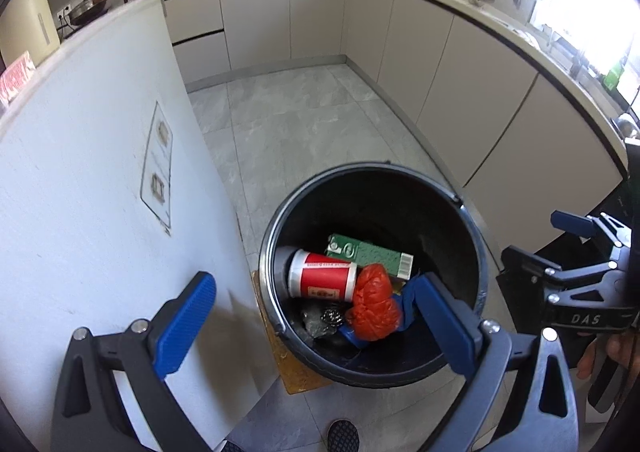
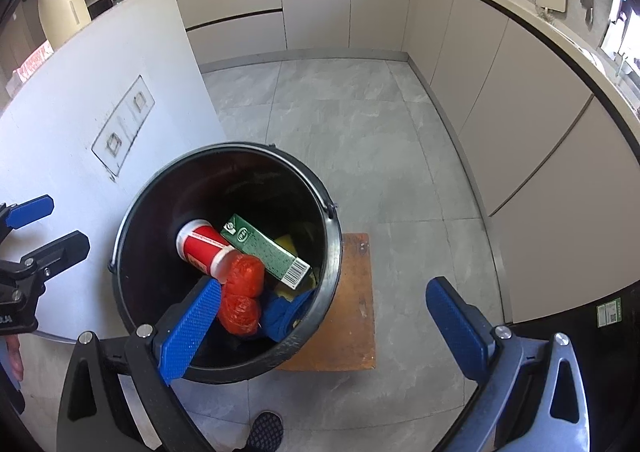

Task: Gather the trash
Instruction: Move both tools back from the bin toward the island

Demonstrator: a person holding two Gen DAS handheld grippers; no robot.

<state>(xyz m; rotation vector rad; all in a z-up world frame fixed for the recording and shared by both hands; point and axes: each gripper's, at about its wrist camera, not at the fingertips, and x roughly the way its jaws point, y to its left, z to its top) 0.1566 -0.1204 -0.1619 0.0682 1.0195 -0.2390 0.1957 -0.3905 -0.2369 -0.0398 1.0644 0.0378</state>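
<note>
Grey floor tiles (image 2: 360, 123) and beige kitchen cabinets surround a round black plastic bucket (image 2: 132, 211) standing on a brown wooden board (image 2: 356, 304). Inside lie a red-and-white cylindrical can (image 2: 200, 248), a green cardboard carton (image 2: 264, 252), a crumpled red plastic bag (image 2: 242, 296) and a blue cloth (image 2: 284, 314). The left gripper (image 1: 316, 326) and right gripper (image 2: 328, 326) hover above with jaws spread wide, empty. The drop looks finished; next would be finding further litter, none visible here.

Light: bright daylight, window (image 1: 592, 11) blown out | Edges: fisheye bend, dark corners | Focus: sharp — no blur
</note>
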